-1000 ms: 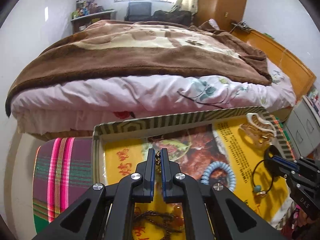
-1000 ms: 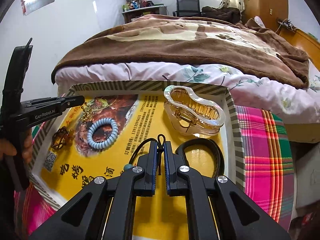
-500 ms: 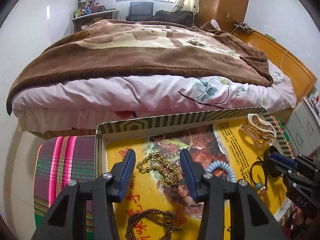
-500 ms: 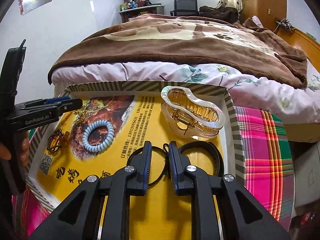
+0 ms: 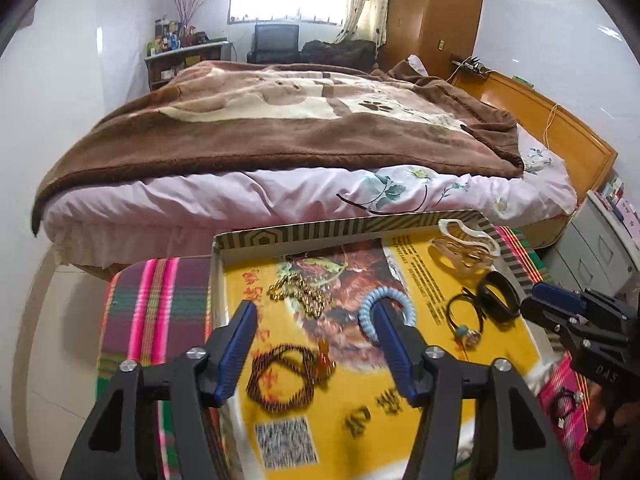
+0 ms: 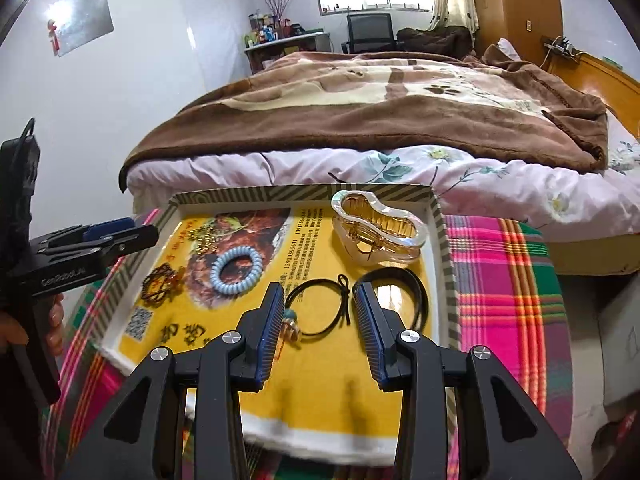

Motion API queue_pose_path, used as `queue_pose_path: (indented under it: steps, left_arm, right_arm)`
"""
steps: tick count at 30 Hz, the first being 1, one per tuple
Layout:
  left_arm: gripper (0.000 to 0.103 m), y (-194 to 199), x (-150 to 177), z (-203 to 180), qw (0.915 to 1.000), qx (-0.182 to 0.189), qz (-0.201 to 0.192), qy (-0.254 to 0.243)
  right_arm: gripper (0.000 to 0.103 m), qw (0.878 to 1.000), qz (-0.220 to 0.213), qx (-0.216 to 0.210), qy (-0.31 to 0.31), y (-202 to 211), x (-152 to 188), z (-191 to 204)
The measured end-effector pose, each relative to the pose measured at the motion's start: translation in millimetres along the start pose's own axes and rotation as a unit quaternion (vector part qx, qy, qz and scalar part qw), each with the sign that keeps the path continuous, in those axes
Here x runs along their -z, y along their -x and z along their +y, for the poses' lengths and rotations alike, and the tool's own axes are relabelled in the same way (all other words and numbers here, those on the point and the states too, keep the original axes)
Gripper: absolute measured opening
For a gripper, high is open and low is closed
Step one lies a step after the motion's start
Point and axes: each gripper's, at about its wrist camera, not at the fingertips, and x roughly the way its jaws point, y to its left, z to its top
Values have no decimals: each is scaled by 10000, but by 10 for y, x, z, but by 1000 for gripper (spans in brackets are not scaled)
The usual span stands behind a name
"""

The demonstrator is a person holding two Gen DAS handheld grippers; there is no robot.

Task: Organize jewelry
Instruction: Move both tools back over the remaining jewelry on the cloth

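Jewelry lies spread in a flat box point(image 6: 436, 216) on the striped cloth point(image 6: 500, 280) by the bed point(image 5: 280, 128): a gold chain point(image 5: 298, 296), a blue coil band point(image 6: 236, 270), a clear hair clip point(image 6: 376, 232). Both left tongs point(image 5: 312, 320) and right tongs point(image 6: 318, 300) hang wide apart above it, holding nothing.

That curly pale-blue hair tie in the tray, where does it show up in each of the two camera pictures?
Left wrist view: the blue spiral hair tie lies mid-tray, partly behind the left gripper's right finger.
Right wrist view: the same tie lies left of centre, beyond the right gripper's left finger.
Shared landmark: the clear hair claw clip near the tray's far edge.
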Motion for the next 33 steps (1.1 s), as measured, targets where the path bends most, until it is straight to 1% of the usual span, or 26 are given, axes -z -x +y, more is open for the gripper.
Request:
queue_pose_path:
  steps: [8, 12, 13, 15, 18, 22, 23, 24, 25, 27, 31, 33]
  left_arm:
    - [62, 617, 278, -206, 9995, 38, -306, -51]
    - [62, 894, 414, -305, 9990, -18, -439, -130]
    - [63, 959, 449, -331, 9987, -29, -484, -147]
    - [68, 1066, 507, -368, 9984, 5, -544, -161]
    - [69, 1245, 635, -444, 9977, -3, -653, -202]
    - [70, 1434, 885, -529, 9971, 95, -704, -271]
    - [72, 1459, 946, -538, 9971, 138, -699, -275]
    - [75, 1478, 1012, -545, 9972, 172, -678, -259]
    - [77, 1509, 1102, -547, 9972, 193, -685, -225]
    - [82, 1555, 1229, -523, 9969, 260, -732, -146]
    - [82, 1579, 1509, -433, 9970, 364, -677, 31]
    - [82, 1562, 1595, -380, 9970, 437, -623, 116]
  right_arm:
    - [39, 9998, -193, -111, -1, 451, 158, 83]
    - [39, 9995, -292, -150, -44, 666, 258, 94]
    - [39, 9993, -322, -171, -60, 721, 292, 93]
    - [39, 9992, -345, -178, -73, 805, 353, 89]
    - [39, 9989, -411, -209, -81, 952, 463, 66]
    - [39, 9985, -488, -240, -86, 1156, 663, -63]
    - [42, 9985, -486, -240, -78, 1193, 712, -100]
    - [44, 9986, -471, -221, -77, 1233, 779, -161]
    - [48, 9988, -443, -174, -85, 1258, 840, -227]
    - [50, 9991, -379, -78, -151, 1290, 931, -372]
    - [50, 9988, -247, 98, -409, 1308, 1121, -621]
    - [50, 9986, -217, 96, -475, 1331, 1217, -669]
